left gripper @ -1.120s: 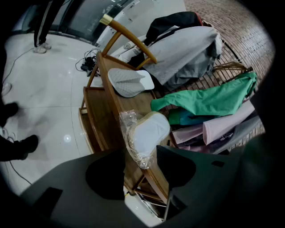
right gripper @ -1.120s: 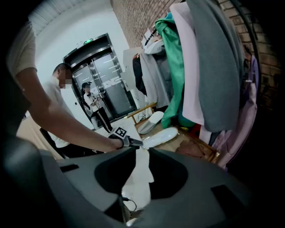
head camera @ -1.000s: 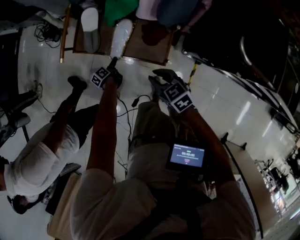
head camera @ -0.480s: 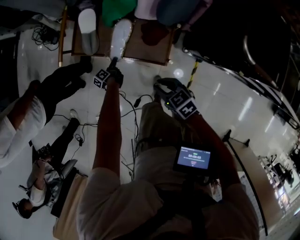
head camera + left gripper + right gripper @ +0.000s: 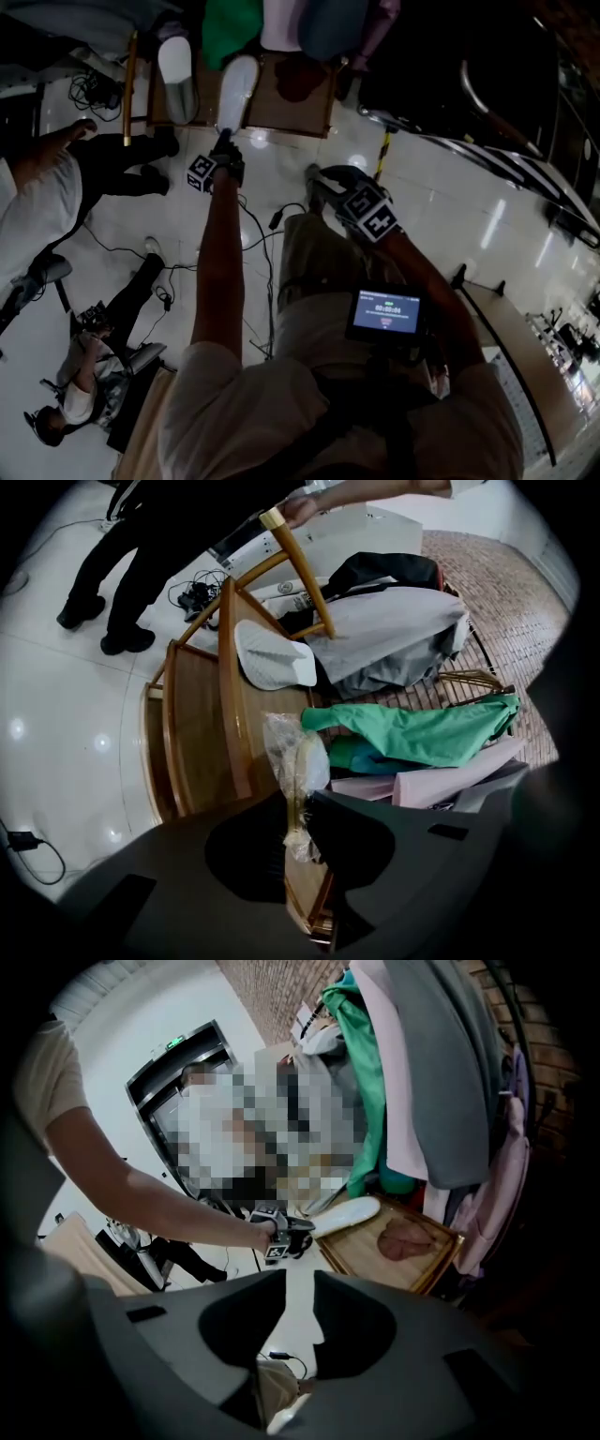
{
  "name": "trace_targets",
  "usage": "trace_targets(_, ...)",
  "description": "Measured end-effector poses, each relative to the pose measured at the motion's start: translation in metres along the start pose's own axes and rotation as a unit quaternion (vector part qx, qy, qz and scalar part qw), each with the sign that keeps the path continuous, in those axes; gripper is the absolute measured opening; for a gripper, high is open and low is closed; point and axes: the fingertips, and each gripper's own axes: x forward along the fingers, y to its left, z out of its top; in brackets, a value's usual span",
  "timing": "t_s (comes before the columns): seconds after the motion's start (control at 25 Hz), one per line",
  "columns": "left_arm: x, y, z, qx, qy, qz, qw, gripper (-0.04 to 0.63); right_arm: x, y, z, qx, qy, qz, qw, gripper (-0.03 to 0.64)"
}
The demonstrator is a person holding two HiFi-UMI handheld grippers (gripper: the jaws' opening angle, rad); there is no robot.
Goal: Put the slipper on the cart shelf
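Only the slipper's [image 5: 295,757] wrapped edge is between the left gripper's [image 5: 298,808] closing jaws and may slip out; the right gripper [image 5: 300,1281] gapes empty.

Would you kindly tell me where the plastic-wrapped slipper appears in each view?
Head view: slipper near the top, left of centre.
Left gripper view: lower centre, seen edge-on.
Right gripper view: centre, slightly right.
Shared landmark: the wooden shelf beneath it.
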Motion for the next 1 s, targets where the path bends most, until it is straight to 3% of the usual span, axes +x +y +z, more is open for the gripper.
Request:
trace_targets(0.36,-0.054,-0.046,-0.012,0.003,0.01,-0.024,0.9996,0.058,-0.053,0.009,0.0,0.025,-0.045,-0.03,0.998,0.103)
trace_targets(0.52,-0.081,-0.062,-0.02,-0.014,0.002,-0.043,0.999,0.058,-0.079,0.003,-0.007,0.041,-0.072,-0.051,0.995,0.103)
trace_targets(0.76,-0.116,-0.093,-0.05,0.018,0.02,-0.056,0.9981,0.058,-0.118,-0.001,-0.017,0.051,-0.104,-0.074,0.99,0.103)
trace_targets(1.0,-0.153,-0.127,-0.087,0.026,0.026,-0.077,0.9964,0.058,-0.167,-0.003,-0.028,0.064,-0.153,-0.092,0.982,0.103)
